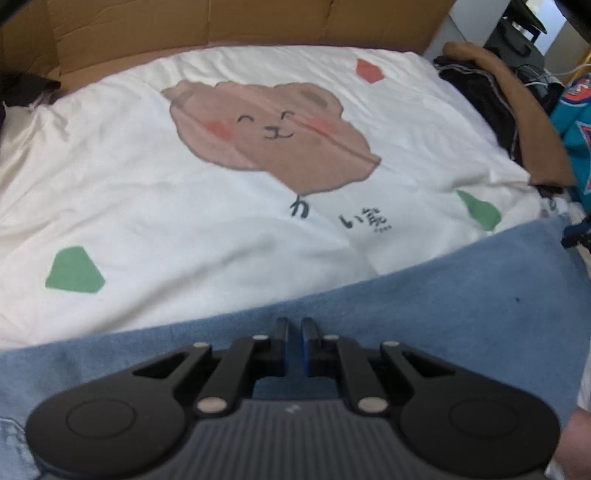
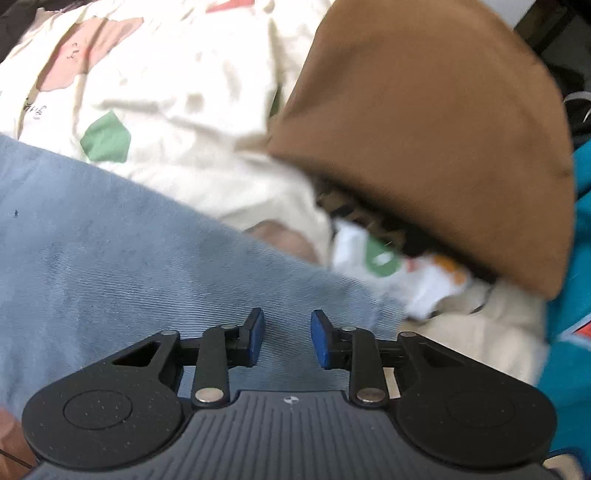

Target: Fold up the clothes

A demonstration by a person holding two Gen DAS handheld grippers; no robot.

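At the far left a dark cloth (image 1: pixel 26 92) lies against the cardboard (image 1: pixel 221 26) that stands behind the bed. Beside it spreads a white sheet (image 1: pixel 129 206) printed with a smiling brown bear (image 1: pixel 273 129) and green patches (image 1: pixel 74 271), lying fairly flat with light creases. Across its near edge lies the blue denim garment (image 1: pixel 443 314), a wide band of cloth running under both tools. The left gripper (image 1: pixel 294 341) sits low over the denim with its fingers drawn almost together, only a thin slit between the blue pads (image 1: pixel 282 343); whether any fabric is pinched there I cannot tell. Further right, the right gripper (image 2: pixel 287 341) hovers over the same denim (image 2: pixel 110 240) near its edge, fingers set well apart and holding nothing. Beyond it a brown garment (image 2: pixel 424 129) is heaped over a patterned white cloth (image 2: pixel 406 269), and a teal garment (image 2: pixel 576 258) lies at the far right, touching the brown one
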